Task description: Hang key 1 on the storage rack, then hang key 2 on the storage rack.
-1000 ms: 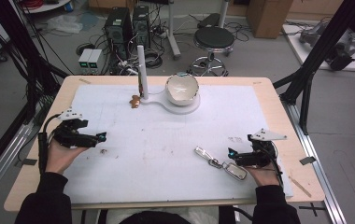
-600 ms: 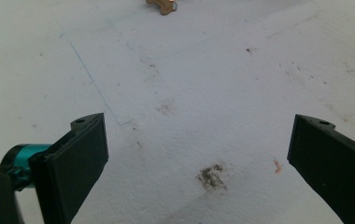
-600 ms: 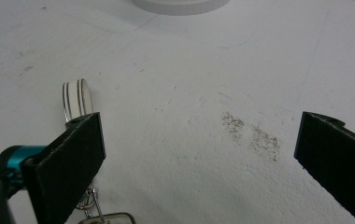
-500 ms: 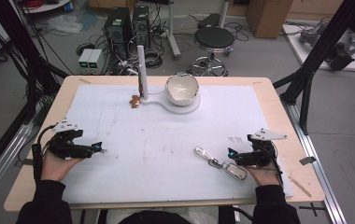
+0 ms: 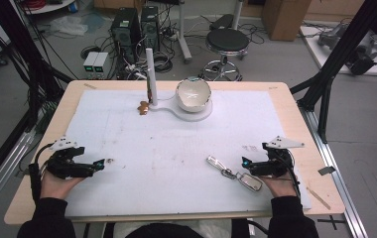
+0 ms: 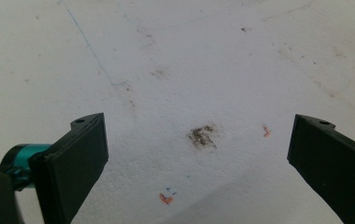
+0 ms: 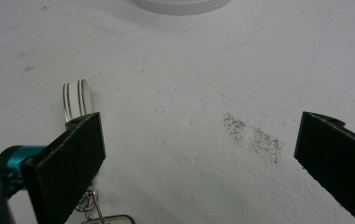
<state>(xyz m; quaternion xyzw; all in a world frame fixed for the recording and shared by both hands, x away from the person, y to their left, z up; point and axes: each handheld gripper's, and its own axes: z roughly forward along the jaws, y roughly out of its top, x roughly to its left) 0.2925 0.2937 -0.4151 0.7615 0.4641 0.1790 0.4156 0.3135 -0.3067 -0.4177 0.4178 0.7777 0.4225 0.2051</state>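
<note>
Left tool [image 5: 98, 165]: drawn back toward the near-left edge of the tabletop [image 5: 176, 144] in the last second; jaws spread, holding nothing.
Keychain [image 5: 233, 173]: lies flat just beside the right tool.
Right tool [image 5: 245, 164]: unmoved, jaws spread, likely poised to pick up.

A pale wooden table [image 5: 295, 106] carries a stained white sheet [image 5: 176, 148] across most of its top. Beyond the table's far edge lies grey floor [image 5: 285, 59] — two dark computer towers [image 5: 136, 25], tangled cables [image 5: 169, 34] and a round black stool [image 5: 227, 40] stand there. Black frame struts [image 5: 333, 69] rise right of the table — a cardboard box [image 5: 282, 12] sits beyond.
</note>
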